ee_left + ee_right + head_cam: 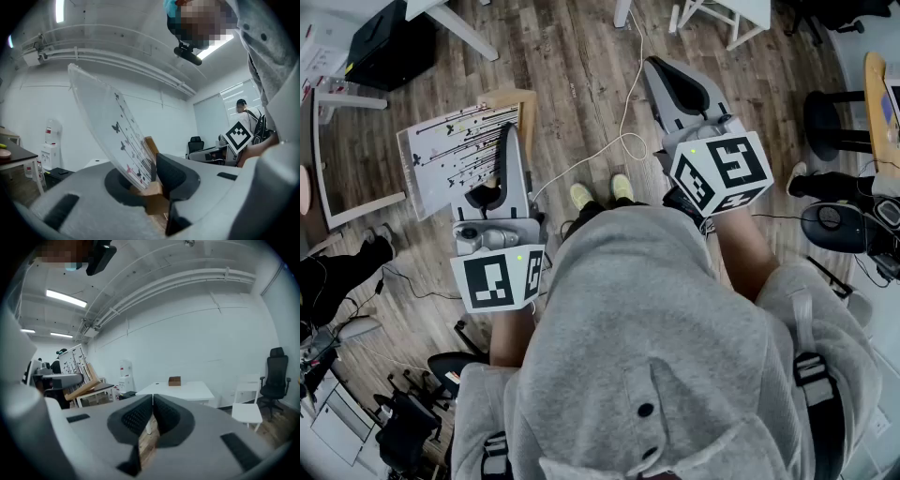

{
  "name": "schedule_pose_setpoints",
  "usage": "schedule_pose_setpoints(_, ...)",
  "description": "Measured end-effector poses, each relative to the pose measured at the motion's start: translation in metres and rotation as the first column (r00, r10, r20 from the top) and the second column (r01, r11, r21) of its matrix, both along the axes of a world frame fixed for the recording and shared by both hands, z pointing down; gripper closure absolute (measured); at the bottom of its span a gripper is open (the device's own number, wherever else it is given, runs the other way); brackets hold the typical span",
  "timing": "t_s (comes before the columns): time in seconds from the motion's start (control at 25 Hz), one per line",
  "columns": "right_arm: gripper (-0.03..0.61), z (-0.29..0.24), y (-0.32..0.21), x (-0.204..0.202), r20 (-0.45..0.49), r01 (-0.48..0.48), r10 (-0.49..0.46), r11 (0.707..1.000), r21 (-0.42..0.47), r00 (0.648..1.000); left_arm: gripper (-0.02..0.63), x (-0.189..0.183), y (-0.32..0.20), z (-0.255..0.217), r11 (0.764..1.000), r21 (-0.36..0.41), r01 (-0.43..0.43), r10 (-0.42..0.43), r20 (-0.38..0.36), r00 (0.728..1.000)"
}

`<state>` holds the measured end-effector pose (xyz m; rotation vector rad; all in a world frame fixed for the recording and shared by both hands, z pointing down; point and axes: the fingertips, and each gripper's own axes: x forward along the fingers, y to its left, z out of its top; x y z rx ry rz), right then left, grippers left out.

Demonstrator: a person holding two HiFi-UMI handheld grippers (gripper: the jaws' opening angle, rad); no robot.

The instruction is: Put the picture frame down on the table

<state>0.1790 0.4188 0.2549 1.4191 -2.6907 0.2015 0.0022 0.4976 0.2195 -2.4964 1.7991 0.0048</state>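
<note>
Two tools: we carry one in each hand.
Left tool (151, 180): jaws clamped on the picture frame (455, 155) at its wooden edge.
Picture frame: tilted, held up over the wooden floor (572, 84), left of our shoes (581, 195).
Right tool (153, 413): jaws pressed together, nothing between them.

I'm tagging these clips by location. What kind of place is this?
Probably an office or lab workroom: a white table, a black office chair and a water dispenser stand on a wood-plank floor.
</note>
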Motion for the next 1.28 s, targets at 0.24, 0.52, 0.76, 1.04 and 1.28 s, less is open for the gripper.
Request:
schedule_pose_setpoints(0.24, 0.551, 0.004, 0.003, -0.006, 0.018, 0.008, -0.007, 1.0, -0.014, 1.0, 0.531, 0.0, 0.001, 0.005, 1.0, 0.0, -0.013, 0.013, -0.01, 1.0)
schedule_pose_setpoints(0.52, 0.551, 0.002, 0.016, -0.033, -0.005, -0.007, 0.007, 1.0, -0.004, 1.0, 0.531, -0.032, 0.011, 0.003, 1.0, 0.012, -0.024, 0.025, -0.036, 0.999)
schedule_pose_setpoints(0.76, 0.551, -0.009, 0.027, -0.059, -0.022, -0.041, 0.041, 0.999, 0.007, 0.999, 0.531, -0.063, 0.021, -0.004, 0.999, 0.026, -0.035, 0.036, -0.049, 0.998)
schedule_pose_setpoints(1.04, 0.551, -0.014, 0.016, -0.056, -0.031, -0.009, 0.009, 1.0, 0.022, 0.999, 0.531, -0.05, 0.011, -0.007, 0.999, 0.032, -0.027, 0.029, -0.061, 0.998)
schedule_pose_setpoints(1.28, 0.551, -0.009, -0.004, -0.07, 0.002, 0.027, -0.027, 0.999, 0.03, 1.0, 0.531, -0.055, -0.002, -0.003, 1.0, 0.014, -0.002, 0.003, -0.056, 0.998)
